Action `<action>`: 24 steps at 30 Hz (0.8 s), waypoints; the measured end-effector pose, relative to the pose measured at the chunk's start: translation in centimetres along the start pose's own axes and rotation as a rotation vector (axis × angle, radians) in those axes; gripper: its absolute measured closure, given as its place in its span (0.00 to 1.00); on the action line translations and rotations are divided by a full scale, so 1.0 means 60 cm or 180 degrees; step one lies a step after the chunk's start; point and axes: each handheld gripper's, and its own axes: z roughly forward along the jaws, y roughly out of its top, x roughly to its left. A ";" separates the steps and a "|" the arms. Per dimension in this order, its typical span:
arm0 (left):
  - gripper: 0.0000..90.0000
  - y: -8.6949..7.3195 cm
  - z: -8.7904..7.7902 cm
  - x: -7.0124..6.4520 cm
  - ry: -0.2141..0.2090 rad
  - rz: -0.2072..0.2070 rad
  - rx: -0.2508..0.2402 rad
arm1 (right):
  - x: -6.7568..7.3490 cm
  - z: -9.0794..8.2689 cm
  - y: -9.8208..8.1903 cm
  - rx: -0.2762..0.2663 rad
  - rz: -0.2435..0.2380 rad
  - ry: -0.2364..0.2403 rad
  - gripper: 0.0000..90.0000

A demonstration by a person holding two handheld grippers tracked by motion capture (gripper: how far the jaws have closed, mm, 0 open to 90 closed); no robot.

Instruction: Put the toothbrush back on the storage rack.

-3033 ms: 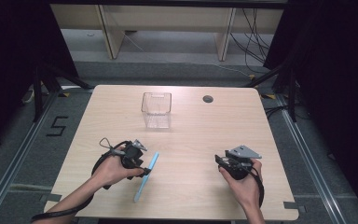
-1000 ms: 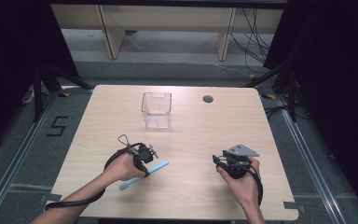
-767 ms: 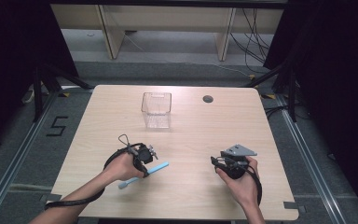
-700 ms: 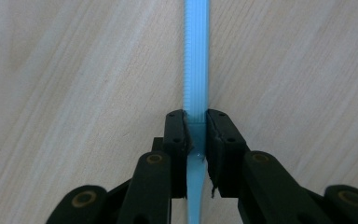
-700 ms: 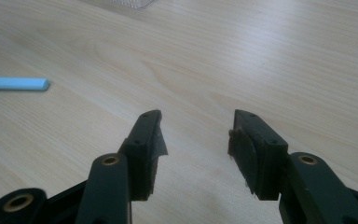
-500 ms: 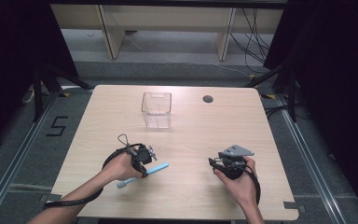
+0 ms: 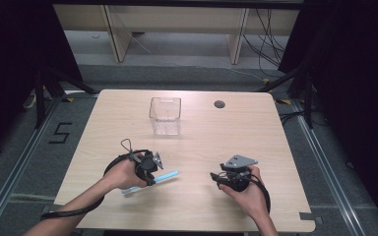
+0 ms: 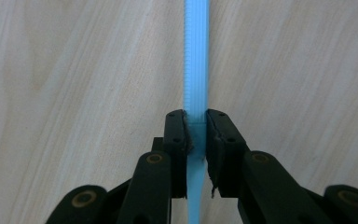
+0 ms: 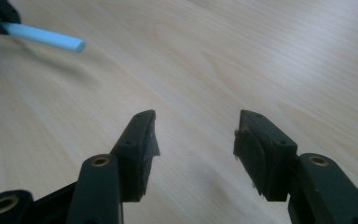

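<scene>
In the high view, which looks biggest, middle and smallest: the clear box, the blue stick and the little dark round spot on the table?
1. Clear box, the biggest.
2. Blue stick, long but thin; partly hidden by the left hand-held gripper.
3. Dark round spot, the smallest. It lies farthest from the camera, but looks clearly tiny anyway.

Left gripper (image 7: 150, 169) is swinging the blue strip (image 7: 165, 176) round from steep to nearly flat, sliding it nearer the table's front edge, while the right gripper (image 7: 215, 176) is creeping left, jaws just opening with nothing between them.
</scene>
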 end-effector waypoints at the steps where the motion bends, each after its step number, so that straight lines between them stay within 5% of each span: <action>1: 0.87 0.000 -0.003 -0.001 -0.0006 0.0046 0.0003 | 0.006 0.006 0.000 0.0008 -0.0035 0.0164 0.52; 12: 0.87 0.002 -0.014 -0.006 -0.0011 0.0239 -0.0024 | 0.035 0.036 0.008 0.0117 -0.0394 0.0665 0.50; 21: 0.87 0.005 -0.021 -0.016 -0.0065 0.0442 -0.0021 | 0.058 0.058 0.025 0.0021 -0.0795 0.0964 0.47; 24: 0.87 0.007 -0.022 -0.021 -0.0105 0.0517 -0.0029 | 0.066 0.062 0.030 0.0034 -0.0824 0.1063 0.46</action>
